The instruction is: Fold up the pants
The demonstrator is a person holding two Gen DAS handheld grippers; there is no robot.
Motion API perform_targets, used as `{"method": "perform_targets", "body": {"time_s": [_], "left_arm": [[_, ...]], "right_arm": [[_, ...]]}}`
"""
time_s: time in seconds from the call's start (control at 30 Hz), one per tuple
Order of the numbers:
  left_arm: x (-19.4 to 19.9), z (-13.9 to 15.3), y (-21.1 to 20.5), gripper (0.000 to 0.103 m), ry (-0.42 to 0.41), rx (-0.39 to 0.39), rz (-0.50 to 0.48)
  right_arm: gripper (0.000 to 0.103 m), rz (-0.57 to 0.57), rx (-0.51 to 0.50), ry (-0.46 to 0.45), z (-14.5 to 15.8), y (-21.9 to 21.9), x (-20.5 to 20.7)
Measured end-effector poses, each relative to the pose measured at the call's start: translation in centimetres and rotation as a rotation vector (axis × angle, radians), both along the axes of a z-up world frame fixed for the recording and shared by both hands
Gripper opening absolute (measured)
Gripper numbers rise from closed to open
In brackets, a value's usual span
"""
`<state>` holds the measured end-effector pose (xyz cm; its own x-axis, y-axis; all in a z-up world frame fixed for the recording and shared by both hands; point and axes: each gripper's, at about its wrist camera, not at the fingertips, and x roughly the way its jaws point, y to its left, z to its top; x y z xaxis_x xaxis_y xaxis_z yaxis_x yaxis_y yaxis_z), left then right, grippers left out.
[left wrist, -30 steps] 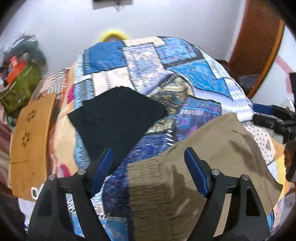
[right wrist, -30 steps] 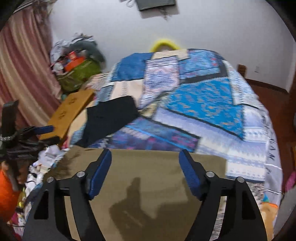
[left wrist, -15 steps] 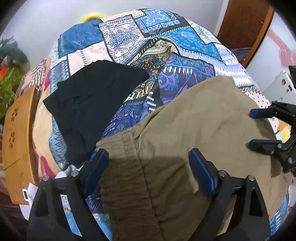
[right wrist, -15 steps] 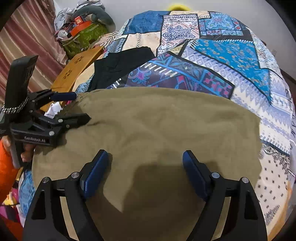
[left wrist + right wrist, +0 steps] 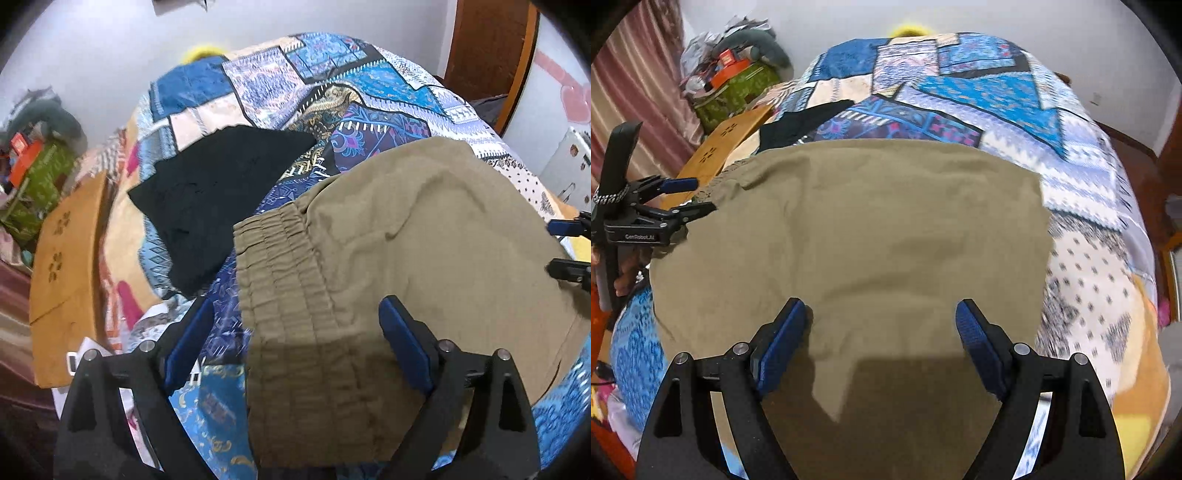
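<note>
Khaki pants [image 5: 424, 236] lie spread flat on the patchwork bed, elastic waistband [image 5: 284, 280] toward the left; in the right wrist view they [image 5: 871, 236] fill the middle. My left gripper [image 5: 295, 343] is open and empty, hovering over the waistband end. My right gripper [image 5: 881, 343] is open and empty above the pants' near edge. The left gripper also shows at the left edge of the right wrist view [image 5: 690, 195], open beside the waistband corner. The right gripper's fingers [image 5: 565, 266] show at the right edge of the left wrist view.
A folded black garment [image 5: 221, 192] lies on the patchwork bedspread [image 5: 369, 85] beyond the waistband. A wooden board [image 5: 62, 266] stands at the bed's left side, clutter and a green bag [image 5: 735, 88] behind it. A wooden door [image 5: 487, 55] is far right.
Both grippers have drawn back and tilted up from the khaki pants. The pants now lie flatter, with the waistband fully visible; both jaws stayed open.
</note>
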<state>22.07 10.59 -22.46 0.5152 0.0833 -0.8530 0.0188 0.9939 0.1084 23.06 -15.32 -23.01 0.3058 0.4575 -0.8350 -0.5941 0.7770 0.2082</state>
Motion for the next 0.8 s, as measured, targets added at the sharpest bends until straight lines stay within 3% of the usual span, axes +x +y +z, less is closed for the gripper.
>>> {"method": "perform_targets", "body": {"time_s": [0.13,0.47,0.67,0.8], "left_arm": [[-1.5,0.2,-0.1,0.092,-0.035,0.025,0.005],[-4.3,1.0,0.4,0.095,-0.066,0.036,0.035],[-5.4,2.8,2.0,0.094,-0.041,-0.086,0.114],[-6.5,5.1,2.2,0.094,-0.105,-0.124,0.131]], "right_arm": [[0.087,-0.075,0.039,-0.008,-0.6,-1.9,-1.6],[0.087,-0.203,0.093,-0.002,-0.4,-6.0,-4.0],[0.087,-0.219,0.074,-0.053,1.1,-5.7,-4.7],[0.087,-0.167,0.096,-0.150,3.9,-3.7,-5.3]]}}
